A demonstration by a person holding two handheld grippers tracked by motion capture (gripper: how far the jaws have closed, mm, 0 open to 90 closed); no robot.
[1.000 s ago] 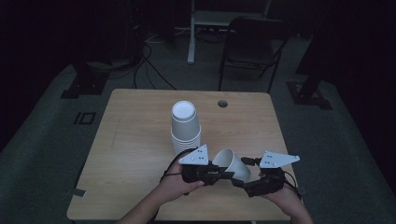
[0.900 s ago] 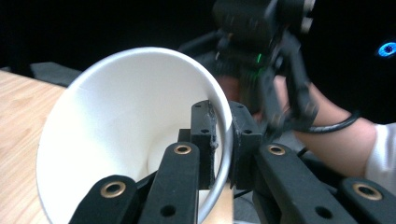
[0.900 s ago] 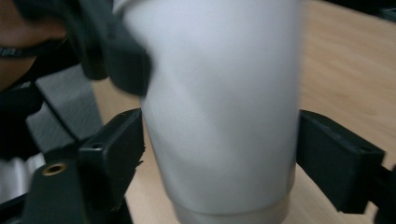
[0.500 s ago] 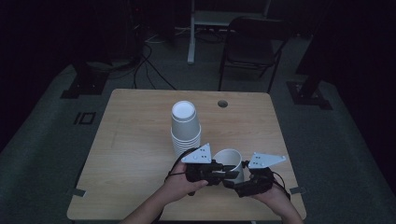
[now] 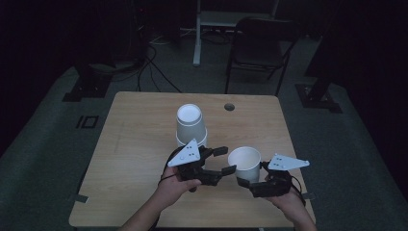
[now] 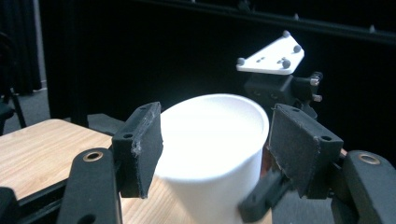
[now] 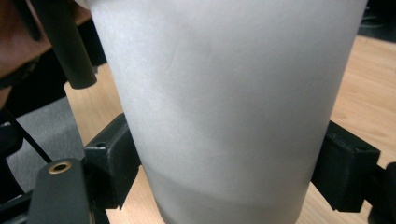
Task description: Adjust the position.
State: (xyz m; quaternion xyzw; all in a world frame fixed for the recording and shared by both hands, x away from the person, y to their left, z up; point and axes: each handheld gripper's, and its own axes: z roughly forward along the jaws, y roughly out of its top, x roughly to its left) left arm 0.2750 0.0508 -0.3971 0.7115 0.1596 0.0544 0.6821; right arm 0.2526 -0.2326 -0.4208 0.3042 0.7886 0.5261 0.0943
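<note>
Toward the table's (image 5: 144, 125) near edge, the left gripper (image 5: 219, 161) is being held with jaws spread just beside the upright cup (image 5: 244, 162), which is being pinched low by the right gripper (image 5: 250, 182). Grip should be kept gentle so the wall isn't crushed. Behind, an inverted cup stack (image 5: 191, 124) is standing; a chair (image 5: 260, 43) is waiting in the dark room.
</note>
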